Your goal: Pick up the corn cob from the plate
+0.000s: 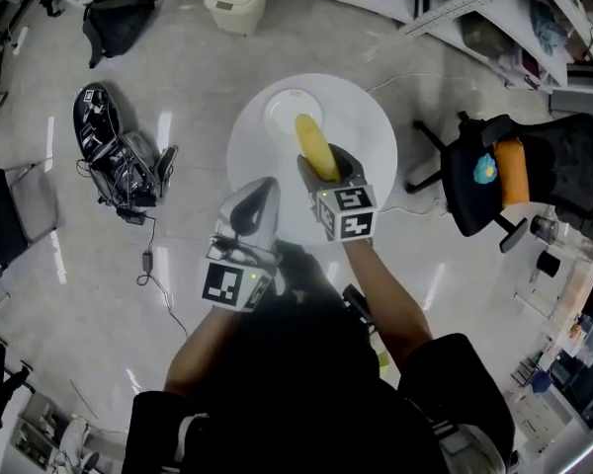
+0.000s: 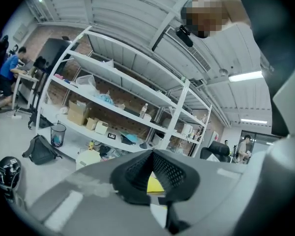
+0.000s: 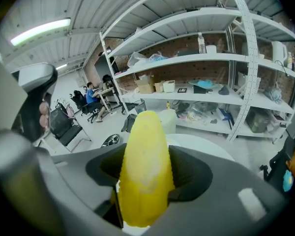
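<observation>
The head camera is looking steeply down from high above the round white bench [image 1: 376, 126]. The left gripper [image 1: 260, 194] camera is facing almost level along its jaws; the right gripper [image 1: 321, 161] camera is looking close past the long yellow corn cob [image 3: 145, 171]. Both are facing the far white metal shelving [image 2: 137, 82].

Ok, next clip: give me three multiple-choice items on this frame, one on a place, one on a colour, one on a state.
1. Where is the yellow corn cob? A lying flat on the round plate; B between the right gripper's jaws; C between the left gripper's jaws.
2. What colour is the round plate? A white; B blue; C black.
3. What does the left gripper hold? A the cob; B the plate; C nothing.

Key: 1 B, the right gripper view shows the jaws clamped on the cob; 2 A, the plate shows white in the head view; 3 C, its jaws meet with nothing gripped.
</observation>
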`<state>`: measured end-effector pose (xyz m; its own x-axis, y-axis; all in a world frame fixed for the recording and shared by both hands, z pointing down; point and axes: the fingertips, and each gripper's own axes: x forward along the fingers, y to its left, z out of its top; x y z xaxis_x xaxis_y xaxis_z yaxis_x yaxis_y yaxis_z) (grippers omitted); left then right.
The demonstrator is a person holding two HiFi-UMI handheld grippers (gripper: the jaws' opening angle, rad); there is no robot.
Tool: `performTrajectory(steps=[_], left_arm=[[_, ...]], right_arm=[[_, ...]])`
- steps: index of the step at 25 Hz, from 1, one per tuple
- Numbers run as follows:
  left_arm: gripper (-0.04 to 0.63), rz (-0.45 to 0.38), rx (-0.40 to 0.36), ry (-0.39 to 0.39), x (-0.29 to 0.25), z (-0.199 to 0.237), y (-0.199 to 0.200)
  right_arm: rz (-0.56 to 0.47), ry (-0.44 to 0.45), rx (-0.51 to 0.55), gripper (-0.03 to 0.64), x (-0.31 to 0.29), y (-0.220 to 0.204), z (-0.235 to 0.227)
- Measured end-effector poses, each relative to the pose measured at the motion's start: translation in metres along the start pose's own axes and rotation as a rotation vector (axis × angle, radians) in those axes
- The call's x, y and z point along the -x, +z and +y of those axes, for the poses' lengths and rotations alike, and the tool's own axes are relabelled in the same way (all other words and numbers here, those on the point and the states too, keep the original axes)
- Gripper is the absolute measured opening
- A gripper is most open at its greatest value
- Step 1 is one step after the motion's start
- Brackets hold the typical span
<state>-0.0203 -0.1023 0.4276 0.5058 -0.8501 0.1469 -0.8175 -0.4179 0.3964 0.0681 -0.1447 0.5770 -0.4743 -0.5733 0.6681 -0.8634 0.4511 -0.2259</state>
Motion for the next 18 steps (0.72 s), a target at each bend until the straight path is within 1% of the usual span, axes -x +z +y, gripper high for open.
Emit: performTrajectory(steps=[4, 12, 18], left_arm=[[0.003, -0.043, -0.016, 0.002, 0.011, -0.017, 0.015], [0.003, -0.086, -0.053, -0.007, 0.029, -0.061, 0.030], [0.003, -0.120, -0.065, -0.017, 0.042, -0.090, 0.040]], right_arm=[[-0.026, -0.001, 0.007, 0.268, 0.026, 0.000, 0.006], [-0.062, -0.005, 0.020, 0.268, 0.077, -0.006, 0.007], [-0.119, 0.002, 0.020, 0.268, 0.115, -0.002, 0.012]])
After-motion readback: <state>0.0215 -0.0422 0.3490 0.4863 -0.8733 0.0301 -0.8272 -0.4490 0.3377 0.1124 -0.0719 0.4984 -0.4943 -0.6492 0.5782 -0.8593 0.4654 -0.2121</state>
